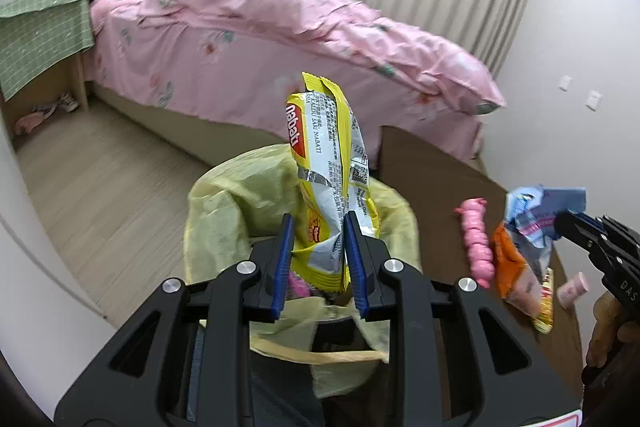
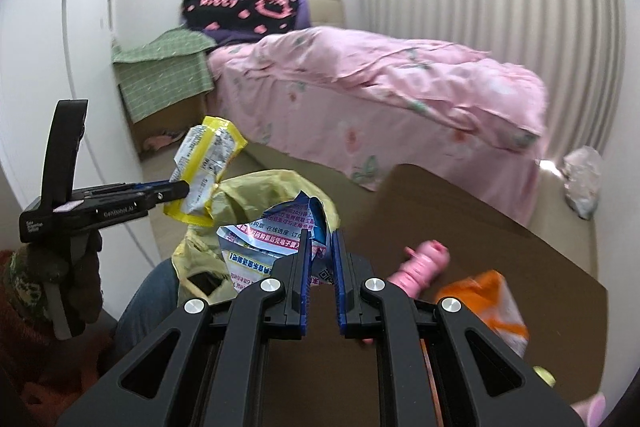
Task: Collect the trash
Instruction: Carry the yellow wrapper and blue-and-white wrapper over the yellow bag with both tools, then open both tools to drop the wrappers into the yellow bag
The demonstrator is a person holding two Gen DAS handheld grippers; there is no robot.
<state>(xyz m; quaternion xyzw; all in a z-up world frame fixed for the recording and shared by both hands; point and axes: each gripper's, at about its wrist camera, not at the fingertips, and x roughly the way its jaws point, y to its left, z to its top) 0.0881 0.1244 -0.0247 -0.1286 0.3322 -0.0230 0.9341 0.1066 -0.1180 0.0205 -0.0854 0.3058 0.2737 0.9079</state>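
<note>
Pinching a wrapper (image 1: 328, 163) in your left gripper (image 1: 319, 227) and a packet (image 2: 276, 235) in your right gripper (image 2: 322, 247), jaws nearly closed, you hold both over the bag (image 1: 224, 203) for dropping.

Two grippers (image 1: 318, 227) (image 2: 322, 247); three wrappers: yellow (image 1: 324, 163), blue-white (image 2: 276, 235), orange (image 2: 496, 303); one lined bin (image 1: 224, 211); one bed (image 1: 280, 39).

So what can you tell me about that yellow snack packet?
The yellow snack packet is a crinkled foil wrapper, silver-grey on its printed back, with a red "nabati" logo. It stands nearly upright, its lower end pinched between the left gripper's blue fingers, above the yellow-lined bin.
</note>
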